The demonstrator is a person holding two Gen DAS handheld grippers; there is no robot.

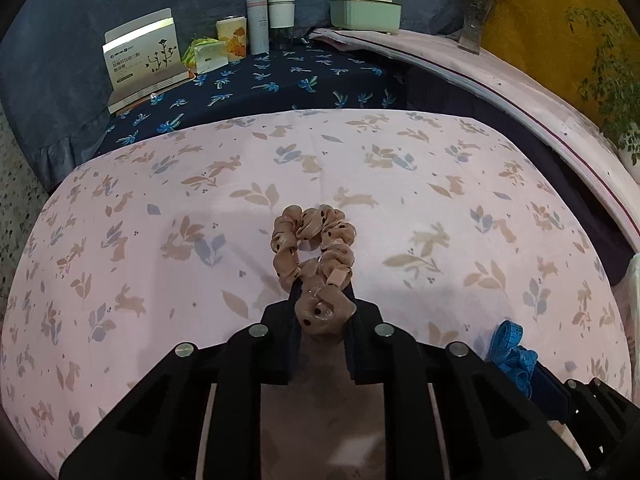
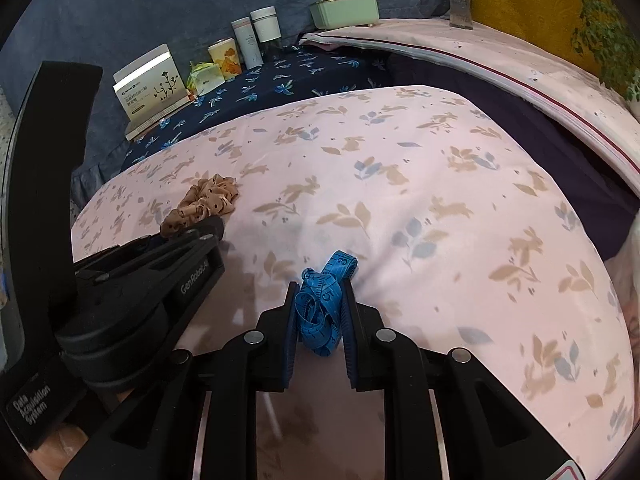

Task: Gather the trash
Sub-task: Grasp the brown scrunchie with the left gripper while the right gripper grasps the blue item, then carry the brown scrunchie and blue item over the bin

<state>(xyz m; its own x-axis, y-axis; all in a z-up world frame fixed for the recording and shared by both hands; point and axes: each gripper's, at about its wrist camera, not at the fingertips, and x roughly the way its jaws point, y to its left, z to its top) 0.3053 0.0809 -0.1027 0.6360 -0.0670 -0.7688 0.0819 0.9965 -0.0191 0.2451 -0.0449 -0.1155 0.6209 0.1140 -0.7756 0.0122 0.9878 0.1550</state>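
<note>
Scrunchie [image 1: 316,256] and blue tape measure [image 2: 324,300] are the 2 bits of clutter being cleared off the pink rabbit-print bed cover [image 1: 400,184]. The left hand-held gripper [image 1: 322,292] is clamped on the scrunchie's near end, the loop lying forward on the cover, while the right hand-held gripper [image 2: 318,300] pinches the bunched tape measure between its fingers. Both hold side by side, seemingly so each piece can be carried off together; no bin shows.
</note>
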